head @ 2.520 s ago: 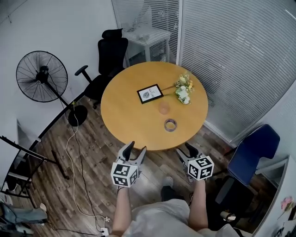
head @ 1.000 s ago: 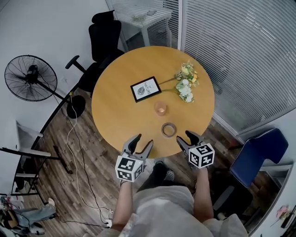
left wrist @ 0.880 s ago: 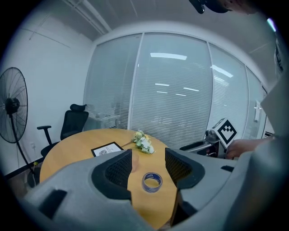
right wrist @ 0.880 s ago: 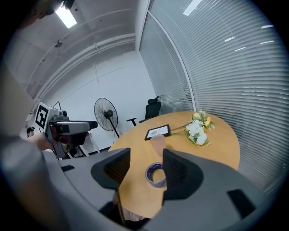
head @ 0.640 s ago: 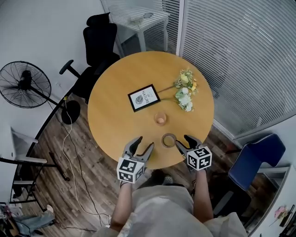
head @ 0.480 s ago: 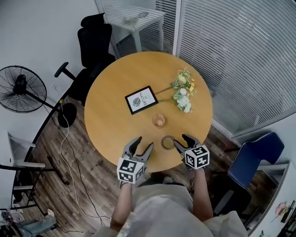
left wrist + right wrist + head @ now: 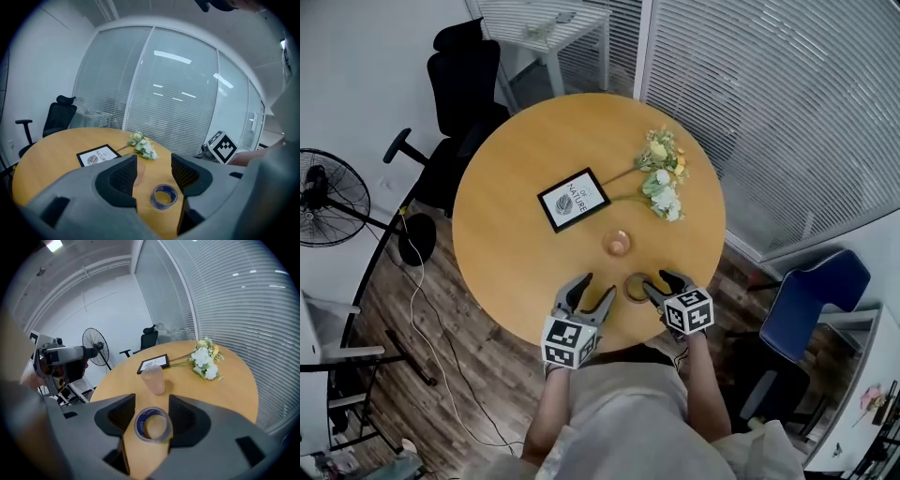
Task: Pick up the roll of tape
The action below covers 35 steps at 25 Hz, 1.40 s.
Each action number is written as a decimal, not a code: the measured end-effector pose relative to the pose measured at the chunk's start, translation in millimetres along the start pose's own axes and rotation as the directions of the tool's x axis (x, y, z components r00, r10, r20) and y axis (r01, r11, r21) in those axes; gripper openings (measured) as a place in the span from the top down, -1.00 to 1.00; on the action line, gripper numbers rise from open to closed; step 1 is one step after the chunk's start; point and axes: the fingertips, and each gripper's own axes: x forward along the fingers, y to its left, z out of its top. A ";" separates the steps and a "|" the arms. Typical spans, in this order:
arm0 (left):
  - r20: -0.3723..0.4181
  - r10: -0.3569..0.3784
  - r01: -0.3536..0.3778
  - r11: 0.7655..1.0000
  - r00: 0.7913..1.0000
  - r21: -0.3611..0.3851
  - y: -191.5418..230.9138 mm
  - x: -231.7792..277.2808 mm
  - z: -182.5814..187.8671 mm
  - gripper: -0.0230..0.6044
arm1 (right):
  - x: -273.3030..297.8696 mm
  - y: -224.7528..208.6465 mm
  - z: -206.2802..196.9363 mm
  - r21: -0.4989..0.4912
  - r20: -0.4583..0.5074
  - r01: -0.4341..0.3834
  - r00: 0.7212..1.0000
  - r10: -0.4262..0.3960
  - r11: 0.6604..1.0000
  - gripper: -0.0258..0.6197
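Tape roll, clear with a blue core (image 7: 151,424), lies flat near the front edge of the round wooden bench (image 7: 516,234). It sits framed between the spread jaws of the right tongs (image 7: 656,281), not clamped. Left tongs (image 7: 596,286) hover just beside, jaws apart, holding nothing.

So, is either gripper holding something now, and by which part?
Nothing is held yet. The right gripper has its jaws open on either side of the roll of tape, which lies on the table. The left gripper is open and empty.
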 end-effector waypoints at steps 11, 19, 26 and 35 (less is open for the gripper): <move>-0.011 -0.056 0.056 0.998 0.998 0.020 1.9 6.6 -2.4 0.20 | 30.2 -7.5 -36.0 0.007 -0.111 0.050 0.993 -0.049 0.999 0.25; -0.028 -0.044 0.044 0.999 0.999 0.006 14.7 7.6 -7.2 0.20 | 43.9 -11.1 -45.1 -0.029 -0.173 0.067 0.982 -0.071 0.997 0.25; -0.037 -0.086 0.087 0.996 0.996 0.025 7.0 34.5 -2.5 0.20 | 48.5 -19.4 -55.2 -0.037 -0.210 0.062 0.975 -0.069 0.997 0.25; -0.074 -0.146 0.153 0.984 0.986 0.090 -13.4 55.8 -0.1 0.20 | 56.5 -30.5 -65.5 -0.029 -0.237 0.059 0.969 -0.064 0.998 0.27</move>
